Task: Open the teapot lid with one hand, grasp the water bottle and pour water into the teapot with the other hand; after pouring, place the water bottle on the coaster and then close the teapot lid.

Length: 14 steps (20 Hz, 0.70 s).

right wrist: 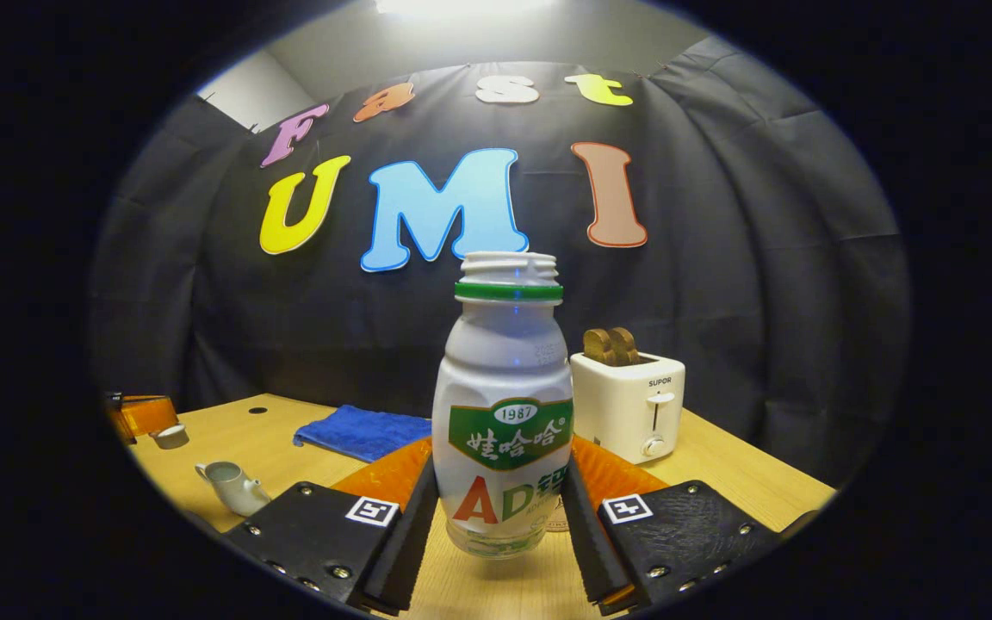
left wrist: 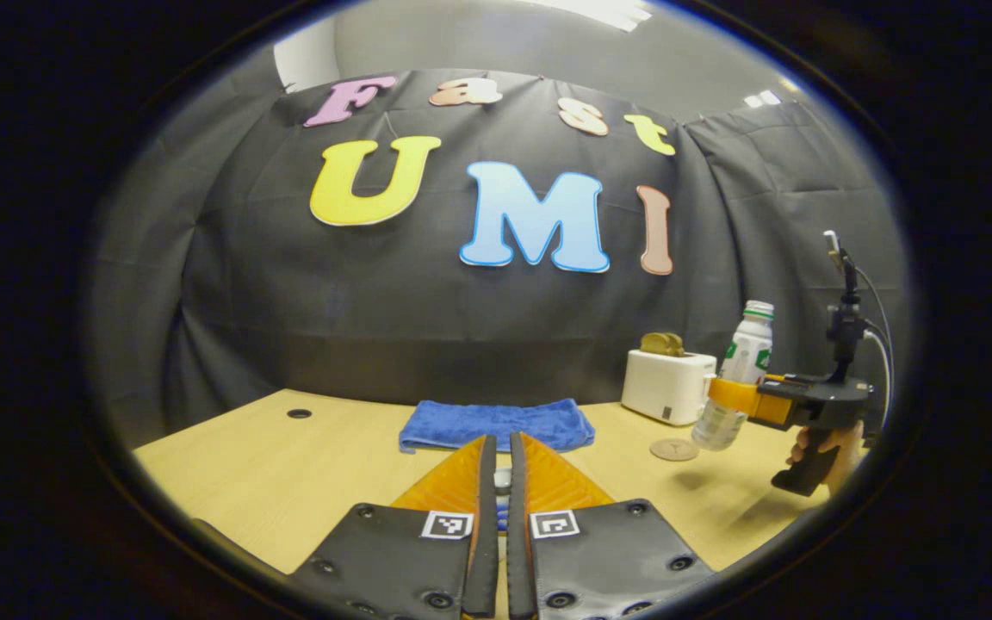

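Left gripper view: we see the left tool [left wrist: 502,469] nearly closed, a small pale thing between its fingers that we cannot identify. Beyond lie a blue towel [left wrist: 496,424], a white toaster [left wrist: 666,386] and a round coaster [left wrist: 673,449] on the tabletop [left wrist: 289,474]. At right, the right tool [left wrist: 728,398] holds the water bottle [left wrist: 735,379] above the tabletop, near the coaster.

Right gripper view: we see both fingers pressed on the uncapped, upright bottle. The lidless teapot [right wrist: 232,486] stands on the tabletop at left.

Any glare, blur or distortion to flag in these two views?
Left gripper view: fisheye bends the table edge; the distant water bottle looks slightly soft. Right gripper view: ceiling light blows out at top; the bottle is sharp, and the toaster is evenly lit.
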Motion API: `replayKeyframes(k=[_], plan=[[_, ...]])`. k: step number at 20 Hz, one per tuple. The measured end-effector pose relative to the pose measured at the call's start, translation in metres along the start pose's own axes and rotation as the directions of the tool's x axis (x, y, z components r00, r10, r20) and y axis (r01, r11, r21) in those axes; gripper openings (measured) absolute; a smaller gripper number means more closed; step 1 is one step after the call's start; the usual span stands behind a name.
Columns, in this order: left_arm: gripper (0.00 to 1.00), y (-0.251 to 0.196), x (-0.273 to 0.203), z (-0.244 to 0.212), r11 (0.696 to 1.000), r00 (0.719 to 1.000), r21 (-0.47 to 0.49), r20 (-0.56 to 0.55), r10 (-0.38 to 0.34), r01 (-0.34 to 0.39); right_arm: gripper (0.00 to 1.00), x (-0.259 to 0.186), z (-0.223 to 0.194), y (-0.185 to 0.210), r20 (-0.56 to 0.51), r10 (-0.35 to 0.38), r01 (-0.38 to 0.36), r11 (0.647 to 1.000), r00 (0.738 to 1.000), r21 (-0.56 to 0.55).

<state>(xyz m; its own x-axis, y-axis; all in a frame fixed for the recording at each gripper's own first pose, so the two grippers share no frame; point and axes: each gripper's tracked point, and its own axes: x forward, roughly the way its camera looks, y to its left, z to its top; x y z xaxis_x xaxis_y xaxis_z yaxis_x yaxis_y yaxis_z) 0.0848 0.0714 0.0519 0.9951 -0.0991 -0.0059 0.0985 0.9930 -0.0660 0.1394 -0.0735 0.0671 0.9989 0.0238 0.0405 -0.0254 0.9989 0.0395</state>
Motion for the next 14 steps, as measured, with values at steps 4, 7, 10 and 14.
replayKeyframes(k=[4, 7, 10, 14], plan=[[0.10, 0.023, 0.034, -0.038, 0.998, 0.996, -0.039, -0.082, 0.044, -0.048, 0.71, 0.000, -0.003, 0.005, -0.009, 0.014, -0.014, 1.000, 1.000, 0.015], [0.14, 0.034, 0.042, -0.061, 0.995, 0.990, -0.070, -0.130, 0.062, -0.072, 0.71, 0.000, -0.003, 0.001, -0.005, -0.004, 0.004, 1.000, 1.000, 0.013], [0.11, 0.035, 0.045, -0.067, 0.993, 0.989, -0.095, -0.140, 0.055, -0.069, 0.71, 0.001, -0.004, 0.001, -0.008, -0.012, 0.012, 1.000, 1.000, 0.007], [0.11, 0.031, 0.046, -0.068, 0.996, 0.988, -0.052, -0.139, 0.064, -0.072, 0.71, 0.001, -0.005, 0.003, -0.013, -0.013, 0.013, 1.000, 1.000, 0.006]])
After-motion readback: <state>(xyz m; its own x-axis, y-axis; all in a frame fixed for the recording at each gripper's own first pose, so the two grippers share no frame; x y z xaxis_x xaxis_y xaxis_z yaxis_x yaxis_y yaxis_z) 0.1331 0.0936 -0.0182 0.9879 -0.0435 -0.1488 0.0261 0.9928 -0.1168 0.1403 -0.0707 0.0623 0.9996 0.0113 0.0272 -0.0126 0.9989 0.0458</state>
